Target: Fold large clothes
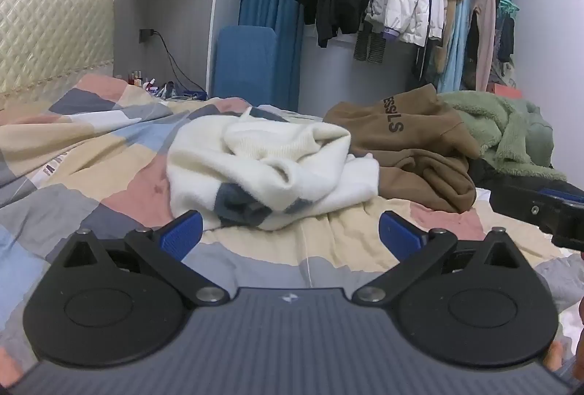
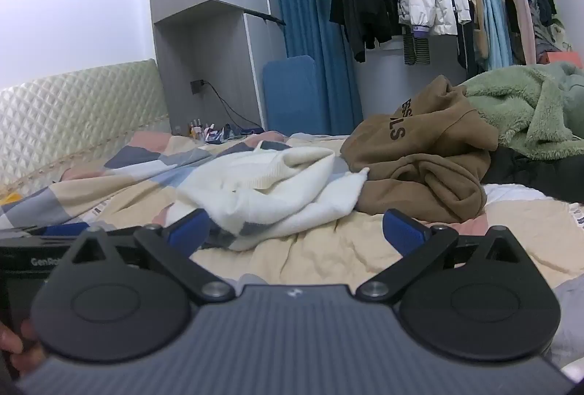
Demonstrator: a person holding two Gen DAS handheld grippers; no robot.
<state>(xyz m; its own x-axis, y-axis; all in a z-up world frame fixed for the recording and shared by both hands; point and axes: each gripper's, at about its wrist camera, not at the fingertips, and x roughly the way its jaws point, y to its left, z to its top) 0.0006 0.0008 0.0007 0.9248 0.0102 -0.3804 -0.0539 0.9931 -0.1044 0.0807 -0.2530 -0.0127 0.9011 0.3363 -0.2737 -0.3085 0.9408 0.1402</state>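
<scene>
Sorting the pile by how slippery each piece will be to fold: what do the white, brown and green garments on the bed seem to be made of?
White sweater: soft knit, probably wool or acrylic; ribbing shows at one edge. Brown hoodie: matte sweatshirt fleece, likely cotton blend, with printed black letters. Green garment: shaggy sherpa-style pile, probably polyester; its tufted surface shows.

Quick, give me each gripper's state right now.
Left gripper: open wide, holding nothing, facing the white sweater on the bed.
Right gripper: open wide, holding nothing, also short of the white sweater.
</scene>
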